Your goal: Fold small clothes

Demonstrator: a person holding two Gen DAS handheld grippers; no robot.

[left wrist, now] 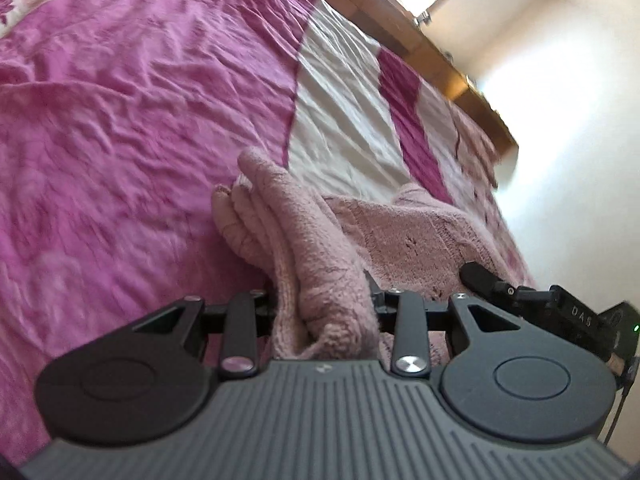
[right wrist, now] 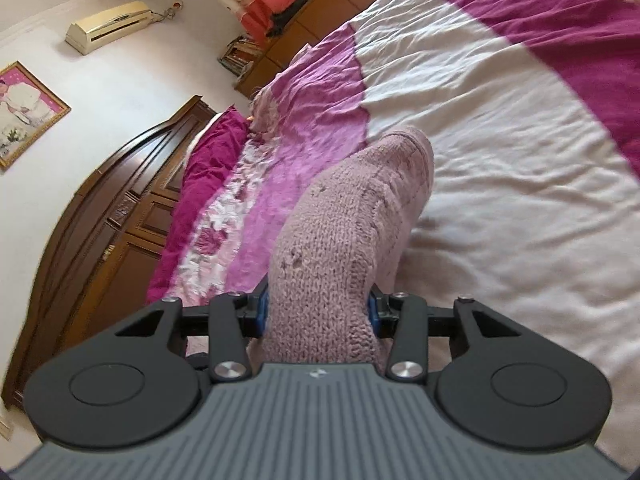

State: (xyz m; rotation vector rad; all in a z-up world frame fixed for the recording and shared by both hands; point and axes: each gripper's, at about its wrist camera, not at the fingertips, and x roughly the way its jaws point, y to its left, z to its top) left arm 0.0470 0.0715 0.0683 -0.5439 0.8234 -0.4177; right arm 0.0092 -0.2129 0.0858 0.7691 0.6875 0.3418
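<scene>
A small pale pink knitted garment point(left wrist: 304, 248) lies bunched on the pink and cream bedspread point(left wrist: 120, 100). My left gripper point(left wrist: 324, 312) is shut on a thick fold of it, and the fabric hides the fingertips. My right gripper point(right wrist: 320, 312) is shut on another part of the same knitted garment point(right wrist: 348, 220), which drapes forward from the jaws down onto the bedspread point(right wrist: 500, 160). The right gripper's black body point(left wrist: 540, 304) shows at the right edge of the left wrist view, next to the garment.
The bed has a dark wooden headboard point(right wrist: 120, 200) and magenta pillows point(right wrist: 208, 168). A wooden bed frame edge point(left wrist: 440, 60) runs along the far side. A white wall carries an air conditioner point(right wrist: 108, 26) and a framed picture point(right wrist: 24, 112).
</scene>
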